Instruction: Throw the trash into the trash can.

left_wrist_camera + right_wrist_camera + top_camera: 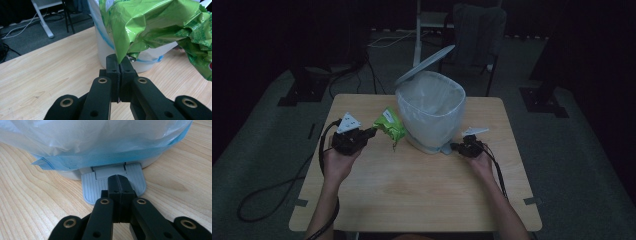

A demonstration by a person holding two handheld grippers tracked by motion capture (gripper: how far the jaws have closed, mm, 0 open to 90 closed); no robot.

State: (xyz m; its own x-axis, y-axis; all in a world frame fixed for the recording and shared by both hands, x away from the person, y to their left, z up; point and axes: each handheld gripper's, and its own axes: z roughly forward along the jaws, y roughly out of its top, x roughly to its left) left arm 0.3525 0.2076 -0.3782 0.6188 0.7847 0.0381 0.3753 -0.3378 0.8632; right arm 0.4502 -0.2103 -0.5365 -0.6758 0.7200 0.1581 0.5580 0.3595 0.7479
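- The left gripper (371,132) is closed on a corner of the crumpled green wrapper (389,126); in the left gripper view the foil edge (122,56) is pinched between the shut jaws.
- The wrapper is held clear of the table (412,195), at about 9 o'clock from the pedal bin (432,117) and just beside its wall, below rim level.
- The bin lid (424,65) is seen raised, hinged toward 12 o'clock, so the lined mouth is open.
- The right gripper (456,146) is shut with nothing between its jaws; its tips rest on the grey foot pedal (98,183) at the bin's base, at about 5 o'clock.
- Progress is judged as past halfway: the wrapper is picked up and the lid is opened; lifting over the rim, release into the liner (100,142) and release of the pedal are not yet done.
- The near rim of the bin is the edge to be cleared; the hanging tail of the wrapper may catch on it.
- Open room is available above the bin mouth, and bare table lies from 6 to 8 o'clock.
- The left table edge lies near the left hand (339,162); the bin sits close to the far edge.
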